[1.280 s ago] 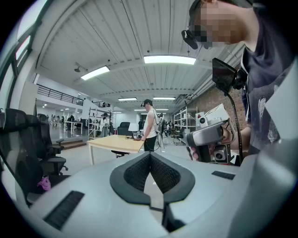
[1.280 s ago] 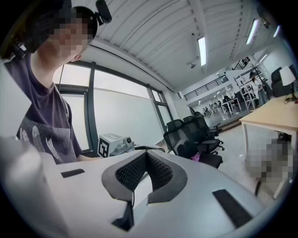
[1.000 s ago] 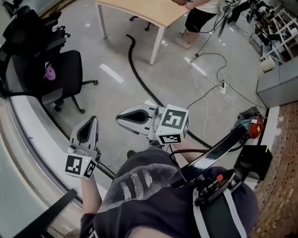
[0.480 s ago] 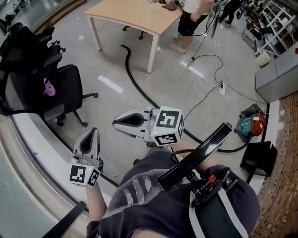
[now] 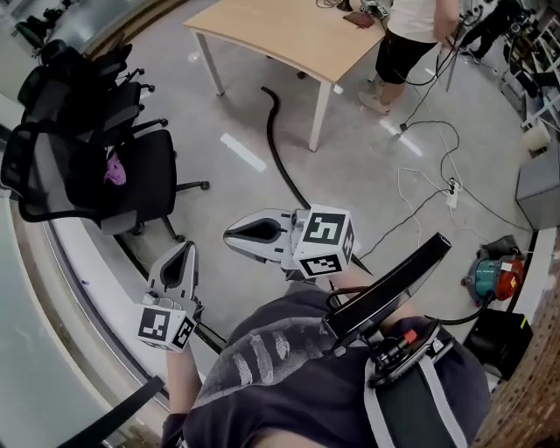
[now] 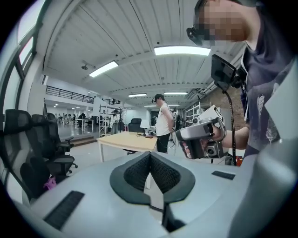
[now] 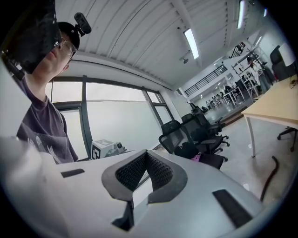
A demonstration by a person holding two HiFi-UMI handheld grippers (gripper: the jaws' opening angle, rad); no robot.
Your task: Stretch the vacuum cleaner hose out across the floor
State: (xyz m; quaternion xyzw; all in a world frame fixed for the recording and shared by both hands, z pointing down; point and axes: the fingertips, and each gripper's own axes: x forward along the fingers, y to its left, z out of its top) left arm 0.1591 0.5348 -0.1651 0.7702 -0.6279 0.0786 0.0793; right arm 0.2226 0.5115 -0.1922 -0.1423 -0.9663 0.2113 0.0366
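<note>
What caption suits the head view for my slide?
Shut and empty, the left tongs and right tongs hover over the grey floor; the black vacuum hose curves past the pale wooden table.

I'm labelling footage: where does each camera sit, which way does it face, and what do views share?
Head view: on the person's head, facing steeply down at floor, hose, table and chairs; shows torso, left claw, right claw.
Left gripper view: on the left claw, facing roughly level toward the table; shows its shut jaws, right claw, torso.
Right gripper view: on the right claw, facing the windows and chairs; shows its shut jaws, torso.
Shared: all three show table and chairs.
</note>
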